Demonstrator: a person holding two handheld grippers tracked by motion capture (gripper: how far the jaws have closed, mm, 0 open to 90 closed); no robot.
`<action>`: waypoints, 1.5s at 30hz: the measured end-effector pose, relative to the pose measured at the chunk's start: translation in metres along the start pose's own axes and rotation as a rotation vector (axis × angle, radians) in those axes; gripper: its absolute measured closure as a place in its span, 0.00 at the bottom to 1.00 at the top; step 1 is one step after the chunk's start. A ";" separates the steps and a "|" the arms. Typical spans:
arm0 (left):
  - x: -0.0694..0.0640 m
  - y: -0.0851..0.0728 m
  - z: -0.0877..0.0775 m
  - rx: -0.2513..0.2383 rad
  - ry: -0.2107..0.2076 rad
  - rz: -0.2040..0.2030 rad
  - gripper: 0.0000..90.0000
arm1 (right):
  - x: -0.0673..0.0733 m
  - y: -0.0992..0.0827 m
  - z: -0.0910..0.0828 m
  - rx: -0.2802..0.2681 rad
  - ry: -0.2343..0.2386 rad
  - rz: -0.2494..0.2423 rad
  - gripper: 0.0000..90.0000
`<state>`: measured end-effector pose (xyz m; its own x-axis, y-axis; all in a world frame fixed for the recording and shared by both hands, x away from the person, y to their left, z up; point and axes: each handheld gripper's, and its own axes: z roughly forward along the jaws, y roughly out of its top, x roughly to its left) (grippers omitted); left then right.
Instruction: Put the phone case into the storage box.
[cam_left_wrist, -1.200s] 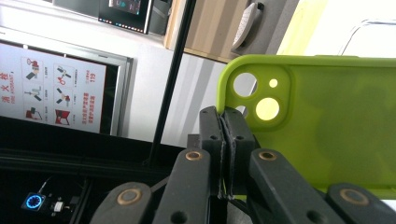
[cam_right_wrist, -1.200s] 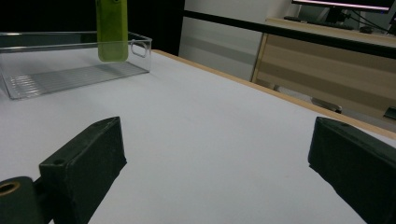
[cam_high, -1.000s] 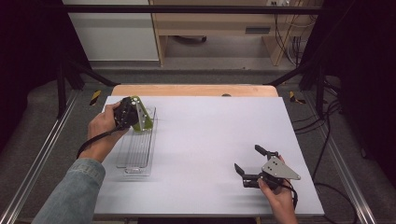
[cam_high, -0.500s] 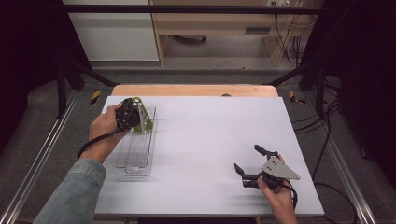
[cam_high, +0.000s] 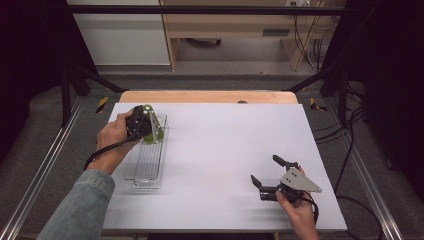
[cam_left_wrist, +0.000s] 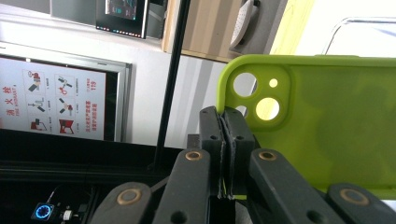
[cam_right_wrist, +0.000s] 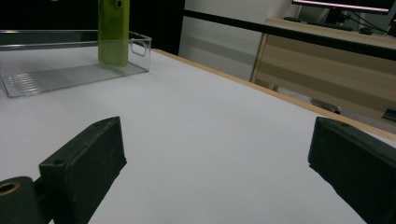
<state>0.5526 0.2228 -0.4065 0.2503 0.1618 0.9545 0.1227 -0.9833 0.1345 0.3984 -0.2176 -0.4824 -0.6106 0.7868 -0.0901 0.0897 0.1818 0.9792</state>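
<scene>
Left gripper (cam_high: 145, 125) is clamped on the edge of a green phone case (cam_left_wrist: 327, 130), jaws pressed together on it. The case stands upright over the far end of a clear tray (cam_high: 145, 172) at the table's (cam_high: 225, 150) left side, lower end inside the tray. Right gripper (cam_high: 267, 172) rests near the right front of the table, jaws wide apart, nothing between them, well apart from the tray.

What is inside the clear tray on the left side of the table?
The clear tray holds a green phone case, upright at its far end, gripped by the left tool. The hand hides its top from above.
</scene>
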 end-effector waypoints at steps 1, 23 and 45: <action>-0.001 0.000 0.001 0.000 -0.001 0.002 0.98 | 0.000 0.000 0.000 0.000 0.000 -0.001 0.05; 0.005 0.000 0.005 -0.009 0.021 0.010 0.98 | 0.000 0.000 -0.001 -0.001 -0.002 0.001 0.05; -0.004 0.004 0.014 -0.036 0.047 0.038 0.97 | -0.002 0.000 0.000 0.003 -0.006 -0.004 0.05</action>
<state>0.5655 0.2196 -0.4137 0.2085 0.1211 0.9705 0.0796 -0.9911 0.1066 0.3993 -0.2190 -0.4826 -0.6061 0.7897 -0.0955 0.0894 0.1869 0.9783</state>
